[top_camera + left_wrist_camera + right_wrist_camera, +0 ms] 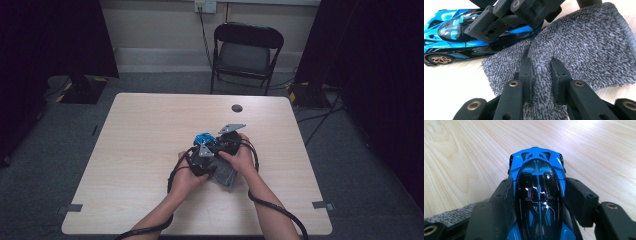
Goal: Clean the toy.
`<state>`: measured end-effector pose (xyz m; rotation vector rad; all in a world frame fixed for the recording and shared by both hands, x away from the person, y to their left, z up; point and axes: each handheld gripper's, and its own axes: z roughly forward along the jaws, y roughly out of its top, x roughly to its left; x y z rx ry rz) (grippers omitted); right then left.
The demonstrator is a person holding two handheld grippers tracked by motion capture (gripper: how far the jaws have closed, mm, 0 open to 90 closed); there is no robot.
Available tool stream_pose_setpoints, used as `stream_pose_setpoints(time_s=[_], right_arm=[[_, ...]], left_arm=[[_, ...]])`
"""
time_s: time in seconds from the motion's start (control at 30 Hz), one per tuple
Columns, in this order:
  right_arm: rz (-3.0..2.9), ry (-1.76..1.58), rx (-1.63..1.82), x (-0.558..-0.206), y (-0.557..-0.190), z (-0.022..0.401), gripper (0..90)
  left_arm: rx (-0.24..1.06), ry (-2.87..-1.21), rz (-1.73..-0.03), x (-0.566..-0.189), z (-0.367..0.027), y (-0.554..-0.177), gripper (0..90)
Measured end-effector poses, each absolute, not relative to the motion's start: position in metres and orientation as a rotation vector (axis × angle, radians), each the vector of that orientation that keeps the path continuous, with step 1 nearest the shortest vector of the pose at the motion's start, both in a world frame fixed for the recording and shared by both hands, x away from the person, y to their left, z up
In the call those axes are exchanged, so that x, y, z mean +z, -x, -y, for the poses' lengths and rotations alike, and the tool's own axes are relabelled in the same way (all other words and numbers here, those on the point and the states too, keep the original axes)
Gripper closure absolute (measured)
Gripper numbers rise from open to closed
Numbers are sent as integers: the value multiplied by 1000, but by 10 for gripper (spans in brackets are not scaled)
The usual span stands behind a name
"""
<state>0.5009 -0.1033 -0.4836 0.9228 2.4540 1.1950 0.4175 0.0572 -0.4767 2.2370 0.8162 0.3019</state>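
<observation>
Your left gripper (541,72) pinched the cloth (584,47) just beside the car (446,37), which your right gripper (537,195) clamped by its flanks, its long axis running along the jaws.

- My table (150,150), pale wood grain with rounded corners, takes up the middle of the high view.
- A small dark round spot (236,108) sits on the tabletop towards its far edge, right of centre.
- A black folding chair (246,52) with a grey seat stands beyond the table, upper middle of the frame.
- A wall socket (205,6) at the top edge, with a dark cable (205,35) running down from it past the chair.
- Black curtains (50,40) hang at the upper left and the upper right.
- Grey carpet (45,165) lies all round the table.
- Grey tape marks (74,208) on the floor at the lower left and lower right.
</observation>
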Motion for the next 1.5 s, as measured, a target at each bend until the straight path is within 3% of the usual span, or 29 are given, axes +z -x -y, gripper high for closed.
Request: stream_pose_setpoints(time_s=[1.5], right_arm=[[-2448,-922,1197,-484,-500,103,415]], left_arm=[[406,-2235,-970,-472,-101,-448,741]])
